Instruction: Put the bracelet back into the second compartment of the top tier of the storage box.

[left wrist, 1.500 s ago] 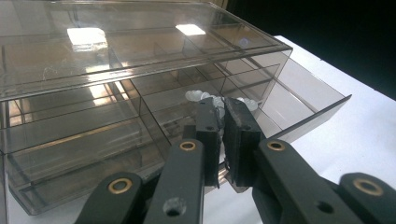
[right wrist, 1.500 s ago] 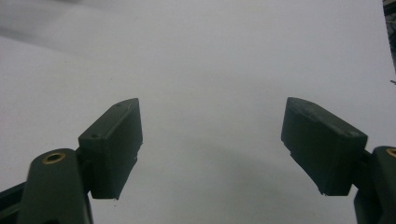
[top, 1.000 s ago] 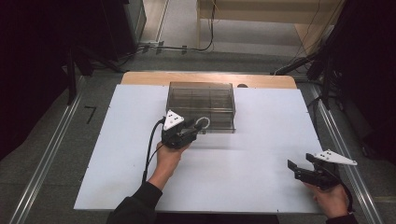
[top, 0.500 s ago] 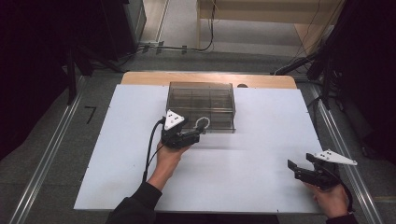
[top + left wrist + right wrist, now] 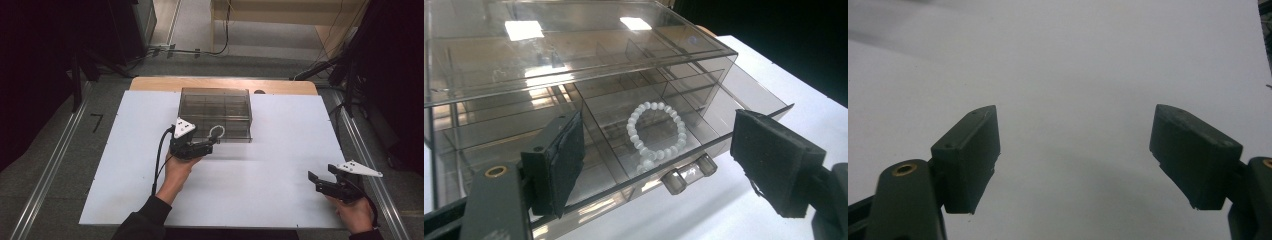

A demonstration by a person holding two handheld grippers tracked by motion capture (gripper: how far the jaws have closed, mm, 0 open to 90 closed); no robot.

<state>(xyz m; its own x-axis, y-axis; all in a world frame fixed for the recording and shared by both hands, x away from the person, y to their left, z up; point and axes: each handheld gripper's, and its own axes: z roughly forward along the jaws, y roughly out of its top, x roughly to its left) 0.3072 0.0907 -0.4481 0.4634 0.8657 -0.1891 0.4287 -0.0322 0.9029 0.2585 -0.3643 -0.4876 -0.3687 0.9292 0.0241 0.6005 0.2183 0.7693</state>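
Note:
A smoky clear drawer box [image 5: 215, 102] stands at the back middle of the white table. Its lower drawer [image 5: 599, 195] is pulled out toward me, with two small knobs [image 5: 684, 175] on the front. A white bead bracelet [image 5: 216, 132] [image 5: 630, 131] lies in a front compartment of that drawer. My left gripper [image 5: 210, 146] [image 5: 664, 150] sits just in front of the drawer. Its jaws have just been opening and now stand wide on either side of the bracelet, the pads [image 5: 561, 155] clear of it. My right gripper [image 5: 316, 183] [image 5: 1075, 150] stands open over bare table at the front right, with nothing between its jaws.
A white sheet [image 5: 280, 150] covers the table, and a strip of wood [image 5: 220, 84] shows along the back edge. The drawer box has several divided compartments [image 5: 684, 82]. Metal floor rails [image 5: 50, 170] run along both sides of the table.
The left gripper's jaws stand wider apart than a second ago, and the bracelet stays where it was in the drawer. Both hands have kept their places.

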